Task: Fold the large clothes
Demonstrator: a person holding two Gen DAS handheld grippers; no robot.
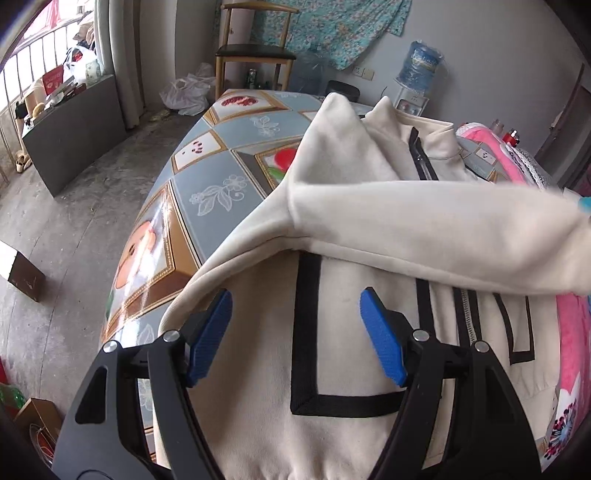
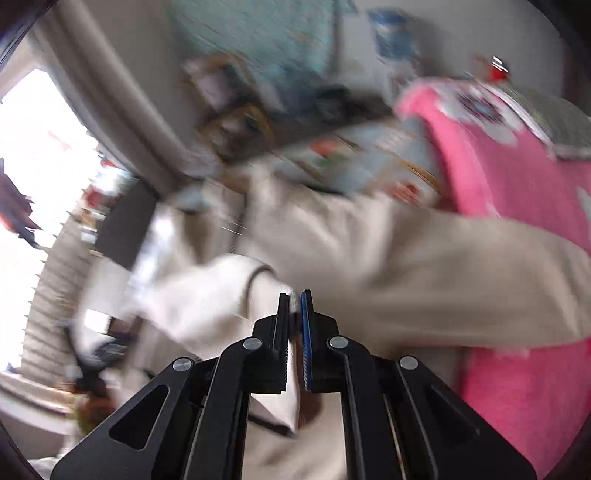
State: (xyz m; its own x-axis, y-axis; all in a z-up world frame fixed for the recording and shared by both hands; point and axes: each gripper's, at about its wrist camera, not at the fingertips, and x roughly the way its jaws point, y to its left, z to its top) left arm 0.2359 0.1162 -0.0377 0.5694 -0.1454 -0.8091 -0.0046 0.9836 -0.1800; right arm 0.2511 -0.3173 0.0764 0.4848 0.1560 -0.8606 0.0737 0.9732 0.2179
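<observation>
A lived-in home room: beside the patterned table (image 1: pixel 207 177) stand a wooden chair (image 1: pixel 255 55), a water dispenser (image 1: pixel 419 70) and curtains (image 1: pixel 122 55).

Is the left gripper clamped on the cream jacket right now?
No: the left gripper stands open above the cream jacket, its blue pads wide apart with no cloth pinched between them.

A patterned cloth covers the counter (image 1: pixel 207 192). A wooden chair (image 1: pixel 255 51) stands by the far wall under teal floral fabric (image 1: pixel 332 33). A water jug (image 1: pixel 421 66) sits right; a pink blanket (image 2: pixel 517 206) lies alongside.
</observation>
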